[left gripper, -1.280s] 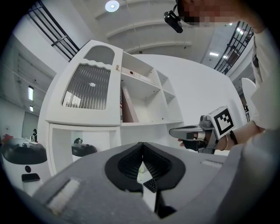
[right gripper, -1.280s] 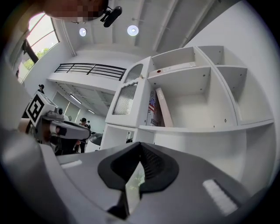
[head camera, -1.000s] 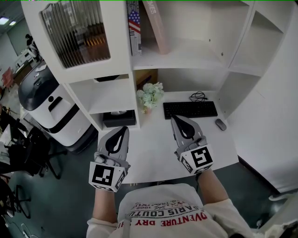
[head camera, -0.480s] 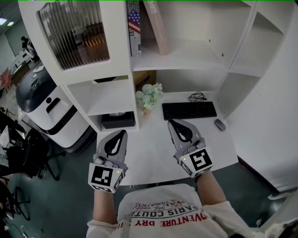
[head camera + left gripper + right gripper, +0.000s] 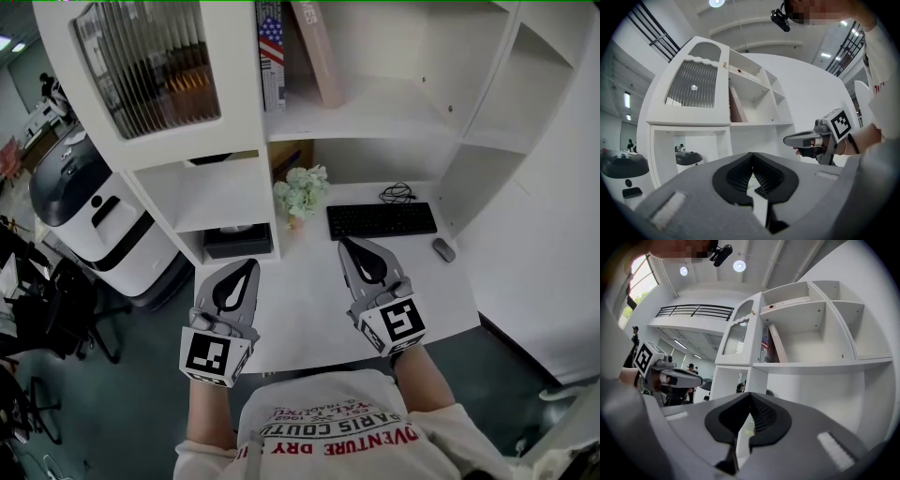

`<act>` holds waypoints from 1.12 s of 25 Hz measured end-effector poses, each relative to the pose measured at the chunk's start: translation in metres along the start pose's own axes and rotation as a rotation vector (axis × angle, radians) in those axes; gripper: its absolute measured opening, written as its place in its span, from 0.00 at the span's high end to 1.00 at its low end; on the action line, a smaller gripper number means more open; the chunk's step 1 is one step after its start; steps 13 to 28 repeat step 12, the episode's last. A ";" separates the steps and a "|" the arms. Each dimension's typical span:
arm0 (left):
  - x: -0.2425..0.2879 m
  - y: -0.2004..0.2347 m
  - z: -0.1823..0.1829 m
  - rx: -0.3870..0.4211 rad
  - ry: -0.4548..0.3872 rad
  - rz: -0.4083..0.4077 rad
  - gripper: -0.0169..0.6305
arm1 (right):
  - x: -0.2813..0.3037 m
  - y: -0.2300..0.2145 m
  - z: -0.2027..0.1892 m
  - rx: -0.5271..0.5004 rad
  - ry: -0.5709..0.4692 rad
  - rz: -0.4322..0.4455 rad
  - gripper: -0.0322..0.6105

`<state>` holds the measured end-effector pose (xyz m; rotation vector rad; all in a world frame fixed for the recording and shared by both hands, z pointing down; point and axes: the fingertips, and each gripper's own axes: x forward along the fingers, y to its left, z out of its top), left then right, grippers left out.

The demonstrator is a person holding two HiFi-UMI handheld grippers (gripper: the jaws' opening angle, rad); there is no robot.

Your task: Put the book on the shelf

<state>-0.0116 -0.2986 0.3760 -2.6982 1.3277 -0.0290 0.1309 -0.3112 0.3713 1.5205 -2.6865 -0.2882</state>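
On the white shelf [image 5: 375, 117] a pink book [image 5: 317, 52] leans against an upright book with a flag on its spine [image 5: 270, 56]. The right gripper view shows the same pink book [image 5: 777, 344] on the shelf, well above the jaws. My left gripper [image 5: 246, 264] and right gripper [image 5: 345, 242] hover side by side over the near edge of the white desk [image 5: 309, 300]. Both are shut with nothing between the jaws. The left gripper view has its own tips [image 5: 753, 154] together and the right gripper [image 5: 786, 139] off to the right.
A black keyboard [image 5: 381, 221], a mouse [image 5: 443, 250] and a coiled cable [image 5: 398, 195] lie at the back of the desk. A bunch of pale flowers [image 5: 302, 192] stands by the shelf's post. A ribbed glass door [image 5: 150, 66] and a white machine [image 5: 94, 211] are at left.
The right gripper has drifted slightly left and away from me. The left gripper has hardly moved, and both stay shut.
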 end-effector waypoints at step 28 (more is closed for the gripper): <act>0.008 -0.013 0.011 -0.003 0.016 -0.035 0.97 | -0.001 -0.002 -0.004 0.010 0.030 0.049 0.95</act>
